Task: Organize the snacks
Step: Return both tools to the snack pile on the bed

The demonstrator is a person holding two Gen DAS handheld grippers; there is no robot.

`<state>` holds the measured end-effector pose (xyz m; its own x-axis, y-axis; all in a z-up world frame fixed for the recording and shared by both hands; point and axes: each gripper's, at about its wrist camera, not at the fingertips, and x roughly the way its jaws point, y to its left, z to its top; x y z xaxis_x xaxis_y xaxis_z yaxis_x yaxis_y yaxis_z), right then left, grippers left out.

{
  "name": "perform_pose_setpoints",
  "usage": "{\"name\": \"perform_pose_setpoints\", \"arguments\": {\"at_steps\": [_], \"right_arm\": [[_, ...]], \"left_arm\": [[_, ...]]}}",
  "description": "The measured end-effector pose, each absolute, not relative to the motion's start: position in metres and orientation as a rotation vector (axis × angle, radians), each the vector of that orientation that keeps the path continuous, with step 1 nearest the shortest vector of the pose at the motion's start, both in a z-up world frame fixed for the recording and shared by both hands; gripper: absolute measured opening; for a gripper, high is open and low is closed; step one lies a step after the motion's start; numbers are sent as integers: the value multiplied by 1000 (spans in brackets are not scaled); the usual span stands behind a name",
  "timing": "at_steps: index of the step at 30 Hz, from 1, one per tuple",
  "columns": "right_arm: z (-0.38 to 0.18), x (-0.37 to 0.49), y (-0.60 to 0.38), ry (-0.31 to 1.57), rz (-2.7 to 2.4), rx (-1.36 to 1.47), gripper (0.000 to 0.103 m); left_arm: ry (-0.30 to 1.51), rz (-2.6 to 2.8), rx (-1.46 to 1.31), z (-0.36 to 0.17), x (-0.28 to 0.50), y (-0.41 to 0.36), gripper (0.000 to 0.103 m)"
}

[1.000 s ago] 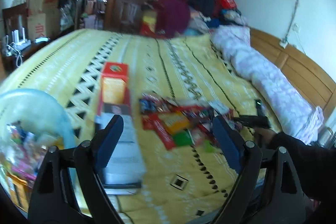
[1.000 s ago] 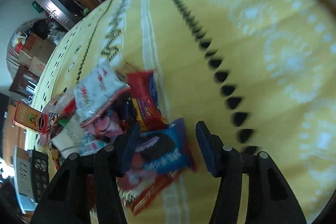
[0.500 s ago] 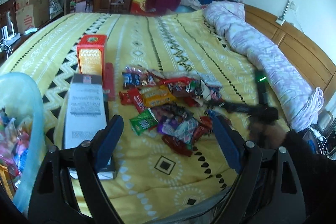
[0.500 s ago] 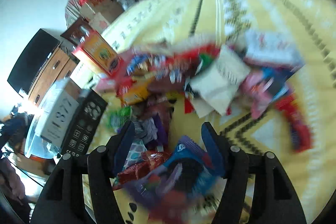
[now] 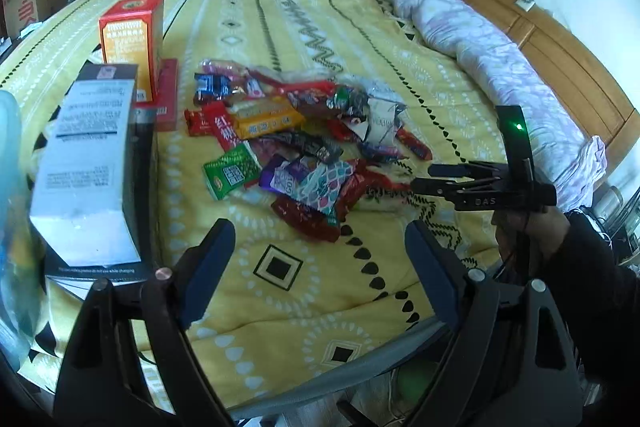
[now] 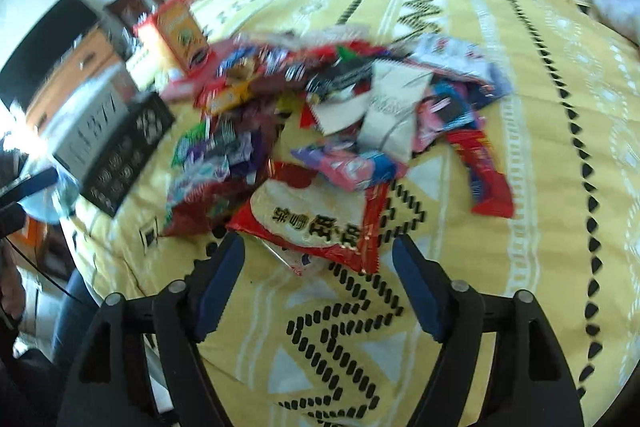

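The left hand-held gripper tilts downward, jaws wide apart and empty. The right hand-held gripper, gripped by a dark-sleeved hand, has just been opening, nothing between its jaws.

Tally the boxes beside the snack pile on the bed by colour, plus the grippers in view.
Red-and-orange upright box: 1
Flat red box lying behind it: 1
White-and-black box: 1
Grippers: 2, left gripper and right gripper, both open and empty
Total: 5
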<state>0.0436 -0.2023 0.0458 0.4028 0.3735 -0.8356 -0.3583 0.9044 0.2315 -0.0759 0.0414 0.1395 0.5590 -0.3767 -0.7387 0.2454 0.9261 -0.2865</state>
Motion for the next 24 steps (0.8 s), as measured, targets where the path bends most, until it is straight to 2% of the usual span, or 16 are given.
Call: {"name": "perform_pose_setpoints", "arguments": {"at_steps": [1,3,5,8,11,13,14,15,17,19,21,23,24], "right_arm": [[44,46,-197,1063,471,4,82],[41,53,-187,1067,472,3,95],[29,69,-186,1111,386,46,96],[12,90,-201,1166,304,267,96],[-6,98,-199,1218,257,281,95],[-2,92,-202,1175,266,283,76],[3,87,-205,1151,269,276,69],[10,81,-208,1125,267,255,58],[21,68,-215,1086,296,257,44],[28,56,-224,1064,308,271,39],[31,40,-232,1053,300,260,38],[29,29,-240,1059,313,297,38],[28,24,-241,1062,310,304,38]], "left_arm": [[916,-362,-164,137,-74,42,87],[930,-357,-180,133,-71,44,87],[940,-357,-187,131,-69,43,87],[948,-371,-174,129,-67,38,87],[946,-384,-159,125,-65,32,87],[936,-387,-153,122,-62,30,87],[926,-395,-152,120,-60,28,87],[920,-405,-149,118,-56,26,87],[909,-429,-146,112,-47,20,86],[897,-452,-137,104,-34,12,86],[893,-469,-131,95,-20,5,80],[922,-475,-141,82,-4,-2,68],[939,-480,-148,76,3,-5,68]]}}
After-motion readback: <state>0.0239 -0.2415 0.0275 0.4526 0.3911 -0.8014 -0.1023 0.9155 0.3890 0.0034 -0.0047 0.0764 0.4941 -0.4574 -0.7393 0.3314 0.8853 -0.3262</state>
